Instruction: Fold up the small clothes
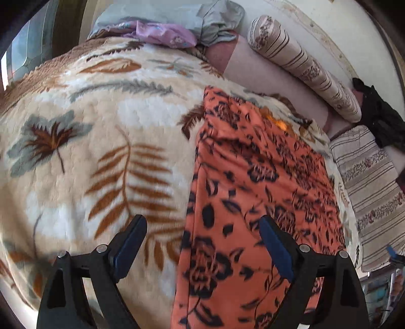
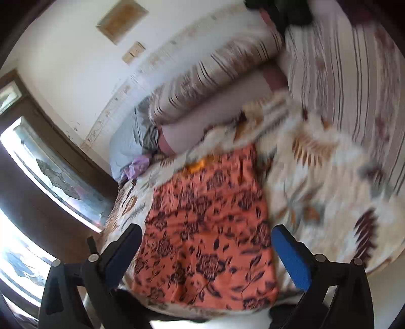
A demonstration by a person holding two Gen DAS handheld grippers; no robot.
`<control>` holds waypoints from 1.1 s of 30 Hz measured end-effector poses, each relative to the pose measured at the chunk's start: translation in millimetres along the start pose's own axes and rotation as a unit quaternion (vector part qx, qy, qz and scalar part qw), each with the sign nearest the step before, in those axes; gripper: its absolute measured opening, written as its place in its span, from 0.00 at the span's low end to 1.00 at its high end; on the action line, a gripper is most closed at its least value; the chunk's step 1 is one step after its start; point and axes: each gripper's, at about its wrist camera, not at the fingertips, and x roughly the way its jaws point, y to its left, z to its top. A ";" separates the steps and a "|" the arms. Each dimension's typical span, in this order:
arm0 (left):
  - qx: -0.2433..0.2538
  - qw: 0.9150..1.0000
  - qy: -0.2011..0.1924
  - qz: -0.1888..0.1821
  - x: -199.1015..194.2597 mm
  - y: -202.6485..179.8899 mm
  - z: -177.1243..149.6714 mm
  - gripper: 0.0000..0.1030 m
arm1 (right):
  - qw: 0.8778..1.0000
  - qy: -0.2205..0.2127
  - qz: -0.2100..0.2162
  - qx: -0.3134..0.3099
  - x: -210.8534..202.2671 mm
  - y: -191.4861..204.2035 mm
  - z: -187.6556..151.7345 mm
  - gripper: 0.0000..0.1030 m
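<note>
An orange garment with a dark flower print (image 1: pixel 255 192) lies flat as a long strip on a cream fleece blanket with leaf patterns (image 1: pixel 83 141). My left gripper (image 1: pixel 202 227) hovers open above the garment's left edge, nothing between its fingers. In the right wrist view the same orange garment (image 2: pixel 205 222) lies as a rectangle near the bed's edge, on the blanket (image 2: pixel 324 182). My right gripper (image 2: pixel 206 240) stands wide open over it, with nothing held. A small yellow-orange patch (image 2: pixel 200 164) shows at the garment's far end.
A striped bolster (image 1: pixel 303 65) and a striped cushion (image 1: pixel 372 187) lie along the wall. Grey cloth (image 1: pixel 217 22) and lilac cloth (image 1: pixel 162 34) are heaped at the bed's far end. Dark clothing (image 1: pixel 382 119) sits at the right. A window (image 2: pixel 50 177) is left of the bed.
</note>
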 end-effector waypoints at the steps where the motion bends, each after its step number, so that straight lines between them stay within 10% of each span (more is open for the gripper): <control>1: -0.010 1.000 0.011 0.003 -1.8 4.5 -9.1 0.88 | 0.999 0.030 0.003 0.032 23.7 -21.5 -7.8 1.00; 9: 0.004 0.997 0.076 0.019 -4.0 -5.4 -49.7 0.88 | 0.984 0.157 -0.050 0.073 109.1 -83.6 -50.3 0.91; 17: 0.007 0.994 0.104 0.028 6.2 -9.5 -60.8 0.87 | 0.976 0.205 -0.075 0.020 112.6 -84.4 -67.8 0.54; 23: 0.008 0.994 0.107 0.014 3.4 -9.3 -63.2 0.70 | 0.977 0.206 -0.058 0.007 110.2 -72.7 -66.5 0.51; 33: 0.053 0.992 0.110 0.037 15.0 -22.0 -67.6 0.80 | 0.971 0.225 -0.062 0.042 124.0 -85.4 -62.9 0.56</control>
